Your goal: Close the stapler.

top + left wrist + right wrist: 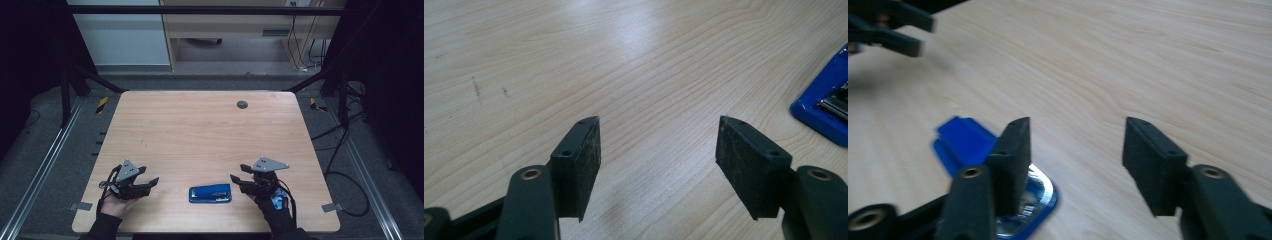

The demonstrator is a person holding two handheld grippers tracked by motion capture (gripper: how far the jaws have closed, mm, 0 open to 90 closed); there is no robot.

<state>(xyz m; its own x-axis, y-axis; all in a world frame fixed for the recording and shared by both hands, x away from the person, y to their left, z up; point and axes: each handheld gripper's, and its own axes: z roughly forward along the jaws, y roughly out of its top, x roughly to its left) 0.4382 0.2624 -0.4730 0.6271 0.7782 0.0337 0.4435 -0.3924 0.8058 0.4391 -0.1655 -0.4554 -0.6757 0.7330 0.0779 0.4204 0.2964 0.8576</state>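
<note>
A blue stapler lies flat on the wooden table near the front edge, between the two grippers. My left gripper rests at the front left, open, with bare wood between its pads; the stapler's end shows at the right edge of its view. My right gripper hovers just right of the stapler, open and with nothing between its fingers. In the right gripper view the stapler lies partly under the left jaw, its metal end beside that jaw.
A small dark round cap sits in the tabletop near the back edge. In the right gripper view the other gripper shows at the upper left. Cables lie on the floor at the right of the table.
</note>
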